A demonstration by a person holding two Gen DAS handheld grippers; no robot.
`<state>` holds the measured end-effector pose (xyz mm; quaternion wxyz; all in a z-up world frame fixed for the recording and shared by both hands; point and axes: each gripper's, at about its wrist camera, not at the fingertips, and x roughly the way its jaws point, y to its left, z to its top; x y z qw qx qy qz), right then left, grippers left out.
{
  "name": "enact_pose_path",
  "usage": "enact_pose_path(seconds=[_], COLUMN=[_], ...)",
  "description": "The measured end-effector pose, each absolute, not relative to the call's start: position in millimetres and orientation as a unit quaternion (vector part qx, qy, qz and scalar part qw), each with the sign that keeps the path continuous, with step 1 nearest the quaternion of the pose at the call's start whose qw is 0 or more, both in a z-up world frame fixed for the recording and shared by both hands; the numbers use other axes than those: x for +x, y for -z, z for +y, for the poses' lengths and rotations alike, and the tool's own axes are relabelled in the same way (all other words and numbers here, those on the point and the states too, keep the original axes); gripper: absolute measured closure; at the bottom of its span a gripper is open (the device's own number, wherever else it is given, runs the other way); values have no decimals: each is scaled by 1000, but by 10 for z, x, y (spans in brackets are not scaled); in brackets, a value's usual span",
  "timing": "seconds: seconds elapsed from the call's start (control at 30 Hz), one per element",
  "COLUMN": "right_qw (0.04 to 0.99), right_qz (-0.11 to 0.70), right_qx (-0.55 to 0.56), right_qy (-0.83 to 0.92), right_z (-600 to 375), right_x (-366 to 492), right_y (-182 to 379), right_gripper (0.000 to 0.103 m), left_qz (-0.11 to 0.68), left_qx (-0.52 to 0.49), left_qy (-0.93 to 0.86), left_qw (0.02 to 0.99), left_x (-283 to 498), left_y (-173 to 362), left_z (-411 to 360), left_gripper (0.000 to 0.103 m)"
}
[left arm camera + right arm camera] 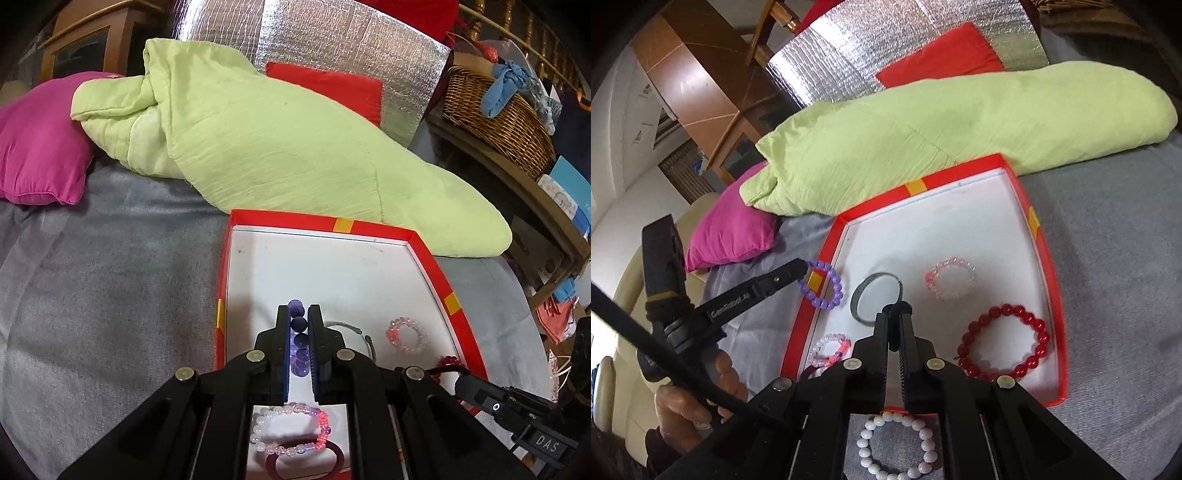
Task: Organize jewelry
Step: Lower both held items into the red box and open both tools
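Over the left rim of the red box [1047, 258], the left gripper [299, 314] holds a purple bead bracelet [822, 284] pinched between its narrowed fingers; from the left wrist view the dark purple beads run in a line between the two pads, and from the right wrist view the loop hangs from the fingertip, partly over the rim and partly over the white floor of the box.

The box lies open on a grey bedspread [110, 277], its far side touching a light green quilt [258, 147]. Inside it lie several pieces, well apart from each other: a grey-green bangle [875, 297] near the middle, a pale pink bead bracelet [951, 278] toward the far right, a red bead bracelet [1004, 341] near the right wall, and a pink-and-clear bead bracelet [831, 350] by the near left corner, touching a dark maroon band [304, 459].

The right gripper [894, 314] hovers over the near half of the box with its fingers drawn almost together — a small dark piece sits at the tips, but I cannot tell whether anything is truly gripped. A white bead bracelet [897, 446] lies on the bedspread just outside the near wall, under that gripper. A magenta pillow [40, 147] rests beside the quilt.
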<state>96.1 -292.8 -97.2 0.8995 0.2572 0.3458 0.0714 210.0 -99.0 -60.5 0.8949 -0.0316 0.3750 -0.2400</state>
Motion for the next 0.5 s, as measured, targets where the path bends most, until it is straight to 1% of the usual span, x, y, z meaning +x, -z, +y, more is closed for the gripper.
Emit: enact_pose_path(seconds=[0.5], right_qw=[892], right_qz=[372], right_qx=[245], right_qy=[-80], right_z=[-2810], right_x=[998], right_y=[1080], right_gripper=[97], left_qz=[385], left_qx=[-12], left_qy=[233], left_qw=[893], left_x=[2070], left_y=[698], left_z=[-1047], left_gripper=[93])
